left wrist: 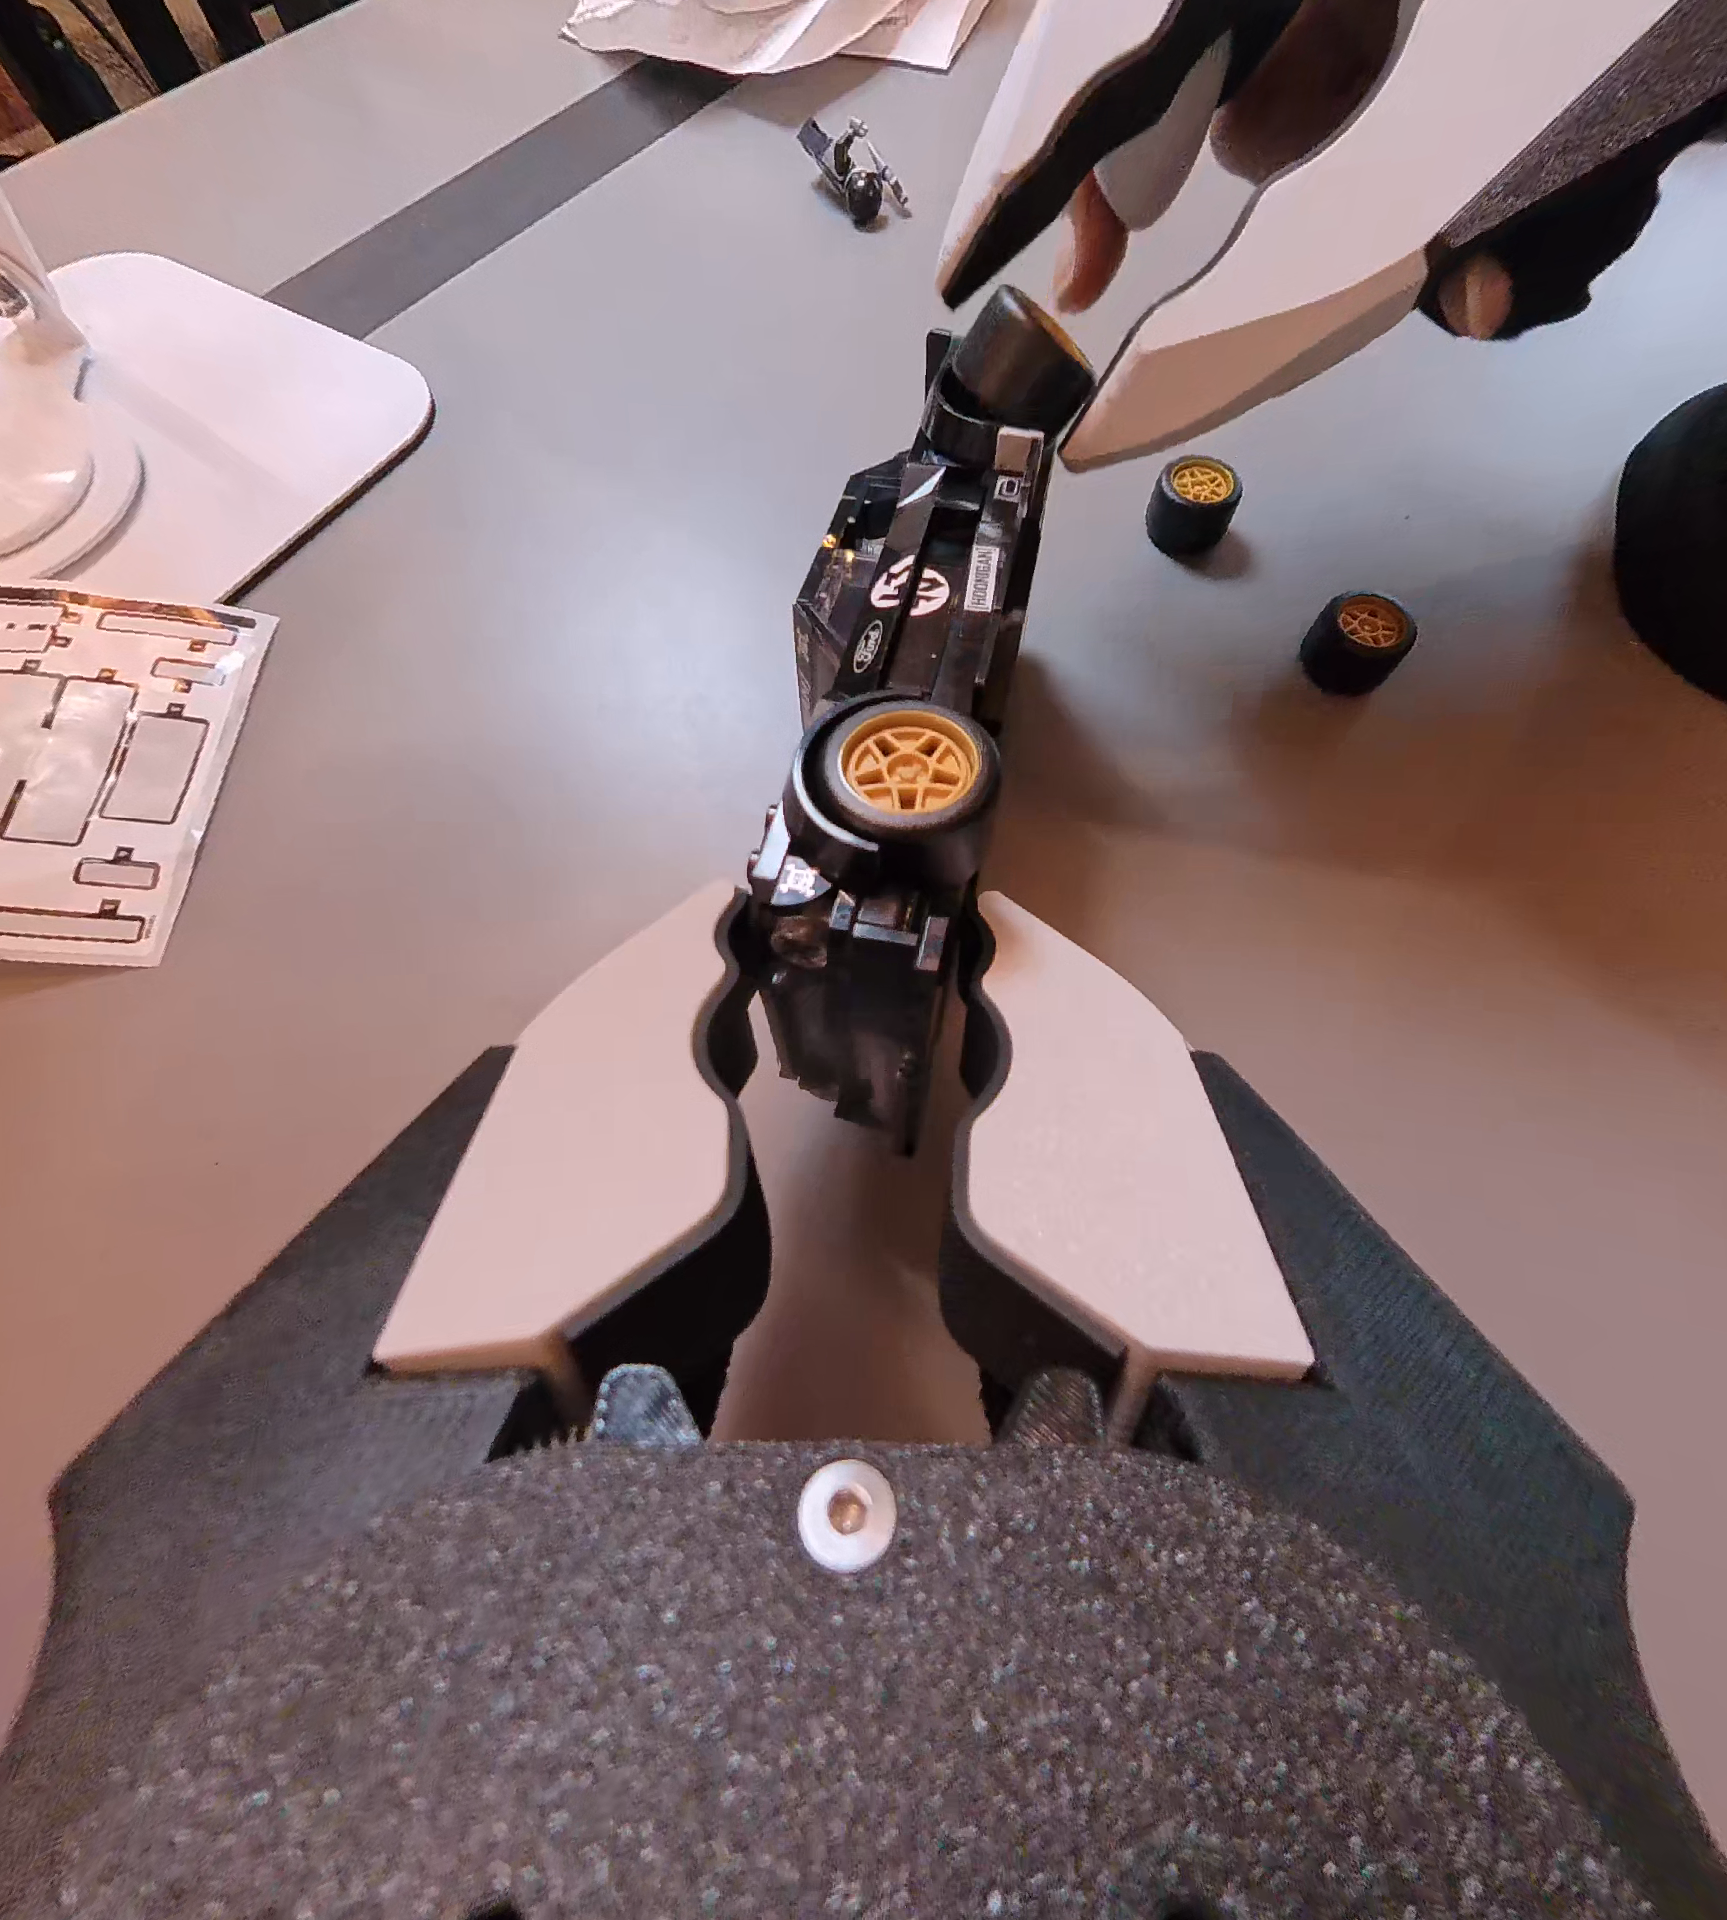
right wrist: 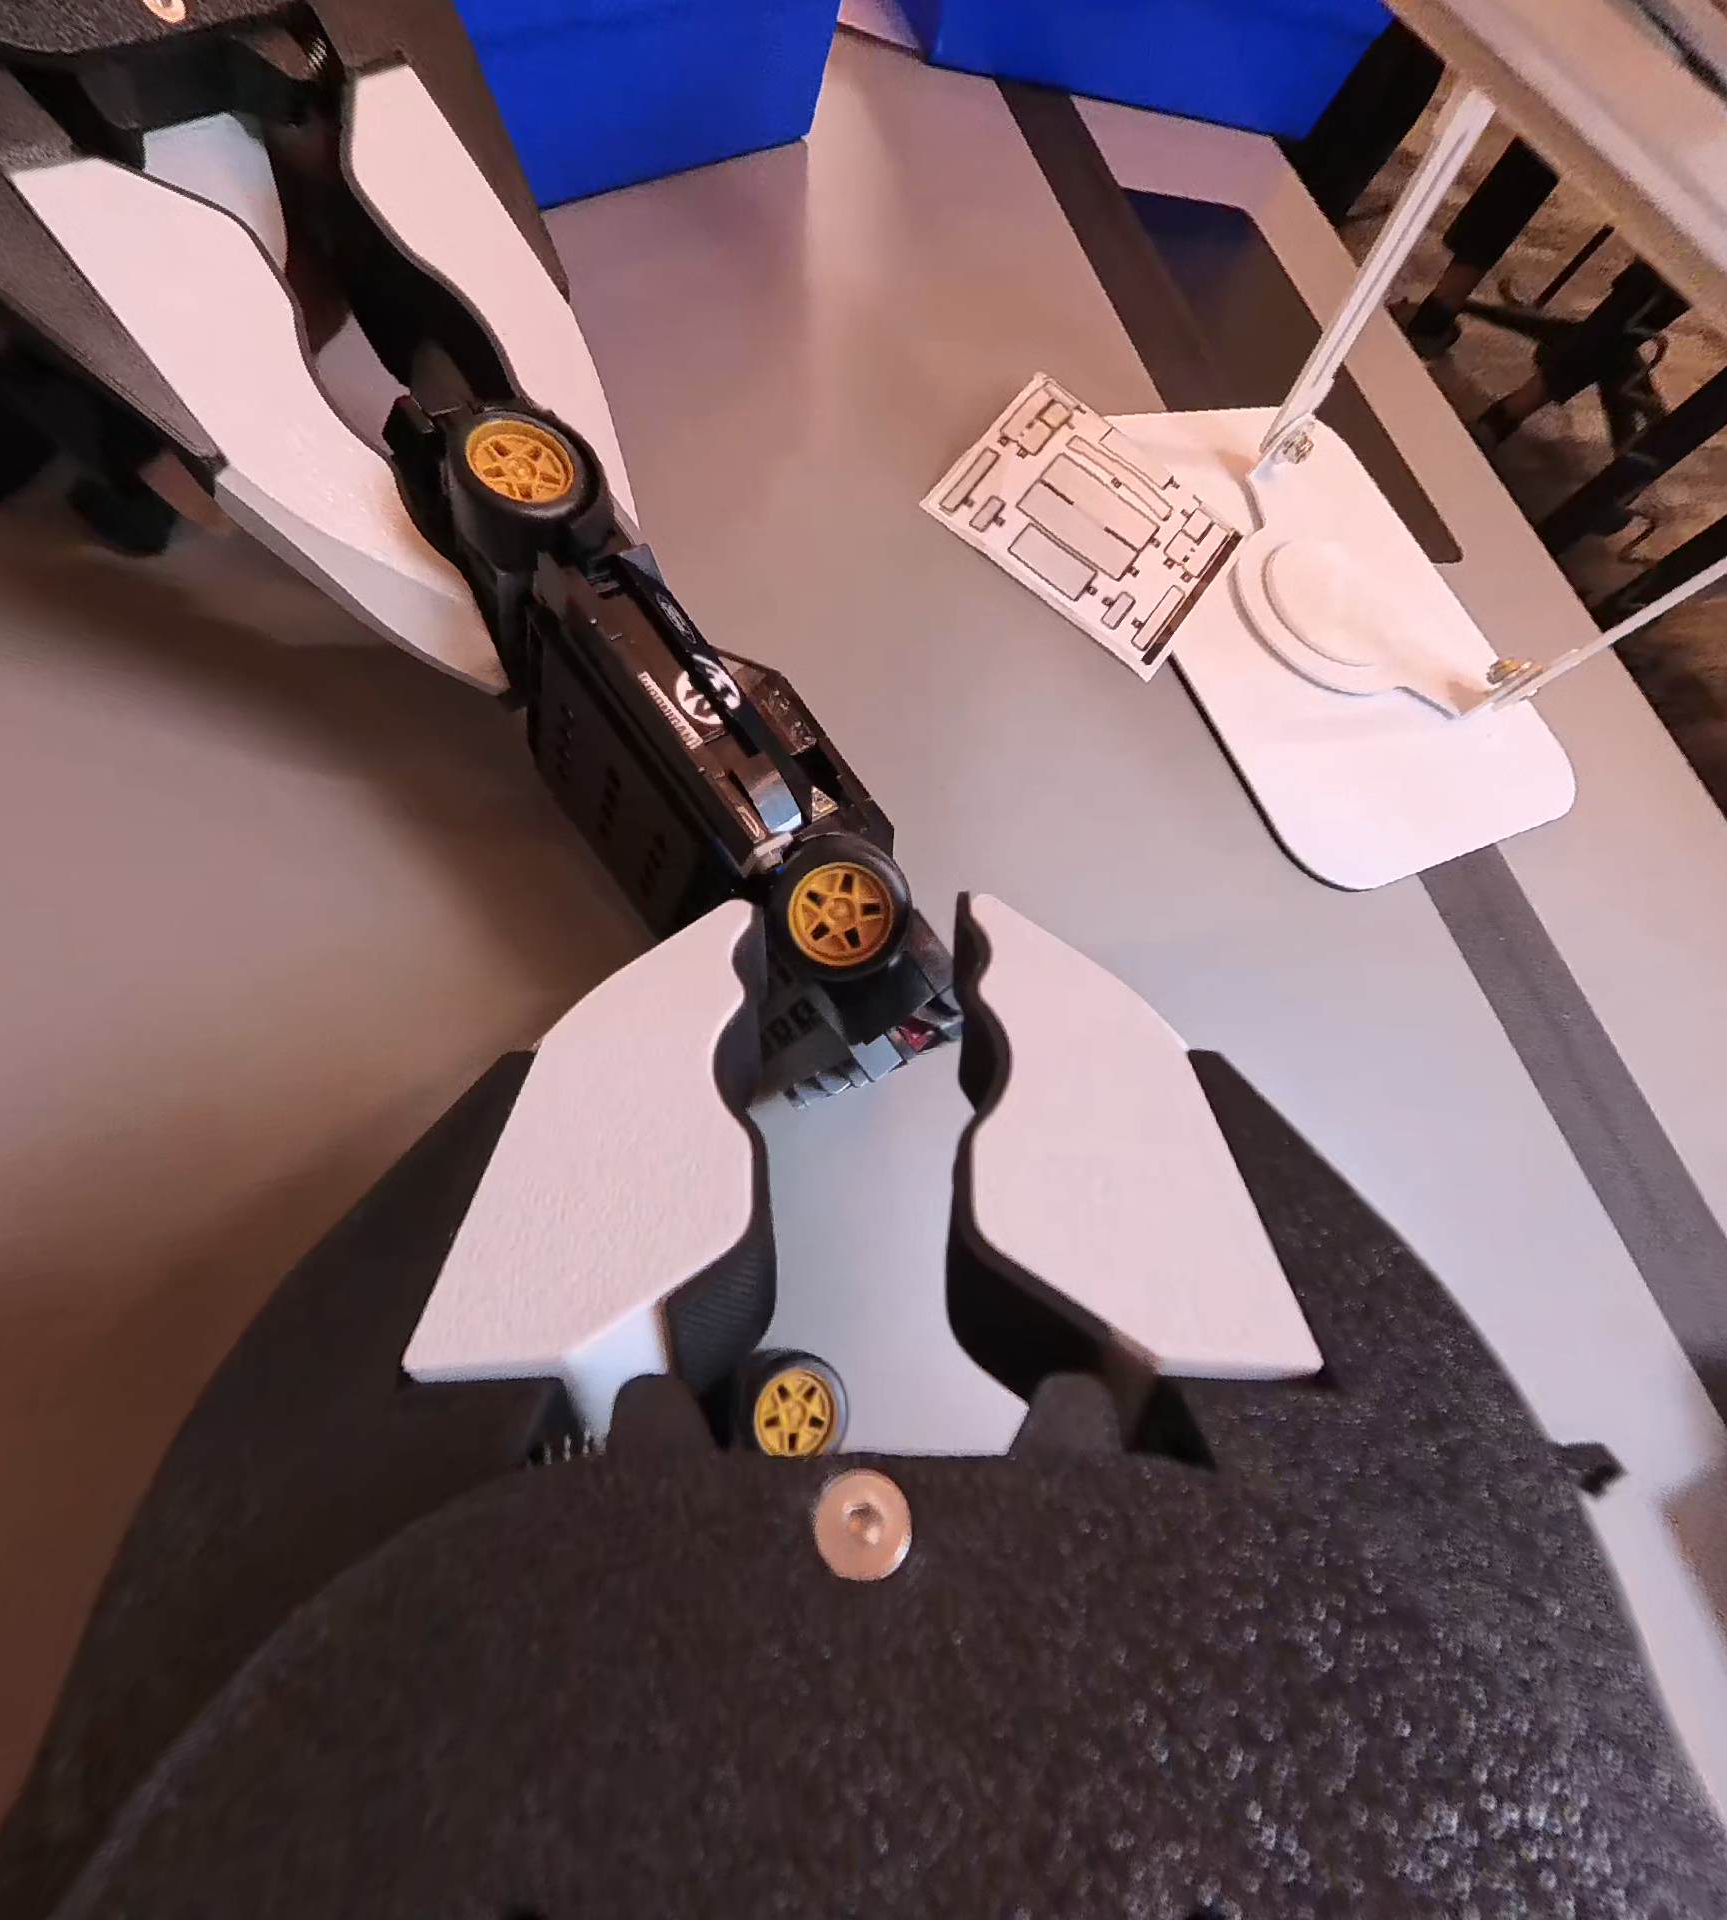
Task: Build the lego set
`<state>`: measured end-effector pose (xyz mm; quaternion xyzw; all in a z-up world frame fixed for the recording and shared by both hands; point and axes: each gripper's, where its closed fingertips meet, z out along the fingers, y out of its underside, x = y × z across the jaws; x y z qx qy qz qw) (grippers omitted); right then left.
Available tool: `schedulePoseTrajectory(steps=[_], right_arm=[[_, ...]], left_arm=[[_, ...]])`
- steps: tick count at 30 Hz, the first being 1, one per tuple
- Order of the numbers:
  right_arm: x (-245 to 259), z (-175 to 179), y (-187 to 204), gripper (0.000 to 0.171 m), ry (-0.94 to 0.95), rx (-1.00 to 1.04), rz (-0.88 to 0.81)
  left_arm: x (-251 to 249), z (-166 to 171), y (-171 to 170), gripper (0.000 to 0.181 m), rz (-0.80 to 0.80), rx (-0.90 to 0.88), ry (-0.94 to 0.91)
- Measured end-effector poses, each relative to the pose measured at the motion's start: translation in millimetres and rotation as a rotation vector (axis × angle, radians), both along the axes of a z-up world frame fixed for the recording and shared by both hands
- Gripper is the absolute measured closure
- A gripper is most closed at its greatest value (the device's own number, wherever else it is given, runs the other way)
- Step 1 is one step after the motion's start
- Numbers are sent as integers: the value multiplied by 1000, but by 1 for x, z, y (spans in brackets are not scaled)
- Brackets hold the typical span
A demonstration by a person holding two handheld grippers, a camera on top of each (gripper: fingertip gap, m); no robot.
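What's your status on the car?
Left claw shut on black brick-built car. Right claw open around its far end. Two loose gold-rimmed wheels beside it.

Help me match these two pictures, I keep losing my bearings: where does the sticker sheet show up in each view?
Left wrist view: the sticker sheet lies at the left edge, on the grey table, just in front of the white stand base.
Right wrist view: the sticker sheet lies upper right of centre, its far corner tucked against the same base.
Shared landmark: the black lego car.
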<state>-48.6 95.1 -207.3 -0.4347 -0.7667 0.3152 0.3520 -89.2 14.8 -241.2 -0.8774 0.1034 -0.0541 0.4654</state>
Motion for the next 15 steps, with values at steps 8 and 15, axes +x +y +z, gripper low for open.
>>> schedulePoseTrajectory(steps=[8,15], right_arm=[[5,9,-3,150,-4,75,32],[4,5,-3,151,-108,202,110]], left_arm=[[0,0,0,144,2,-5,-13],[-1,1,0,144,-4,2,19]])
